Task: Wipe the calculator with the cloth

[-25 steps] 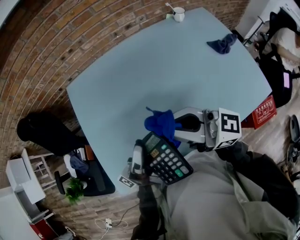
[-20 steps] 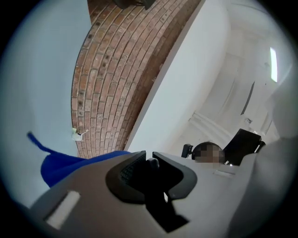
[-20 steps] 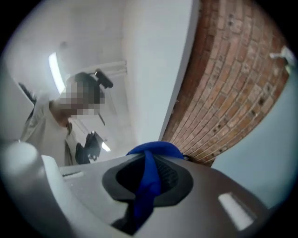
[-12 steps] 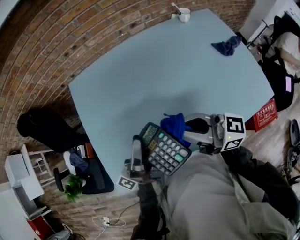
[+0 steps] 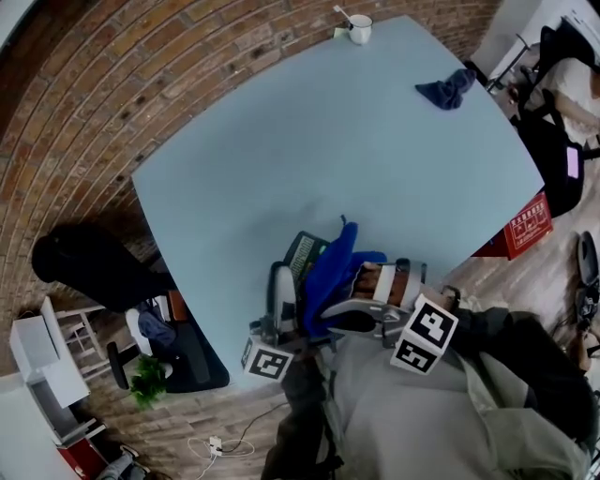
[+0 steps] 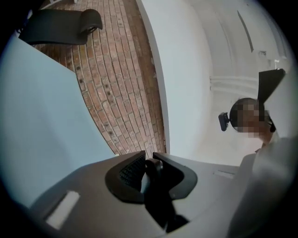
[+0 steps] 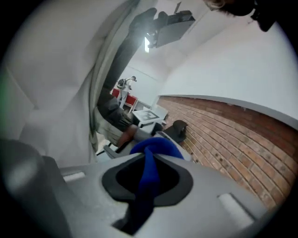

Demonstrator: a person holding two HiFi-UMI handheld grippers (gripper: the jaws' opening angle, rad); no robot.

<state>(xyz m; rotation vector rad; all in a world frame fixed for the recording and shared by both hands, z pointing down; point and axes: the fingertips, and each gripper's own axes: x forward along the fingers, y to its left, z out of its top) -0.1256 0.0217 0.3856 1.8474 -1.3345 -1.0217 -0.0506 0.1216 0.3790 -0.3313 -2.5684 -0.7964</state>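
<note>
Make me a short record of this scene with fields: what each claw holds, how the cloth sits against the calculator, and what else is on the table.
left claw: shut on the calculator, gripping its edge
right claw: shut on the blue cloth
cloth against calculator: blue cloth lies over most of the calculator's face; only the display end shows
surface: light blue table
also on table: dark blue cloth and white mug, both at the far side

office, brick floor (image 5: pixel 112 84), blue table (image 5: pixel 309 141), black chair (image 5: pixel 89 267)
</note>
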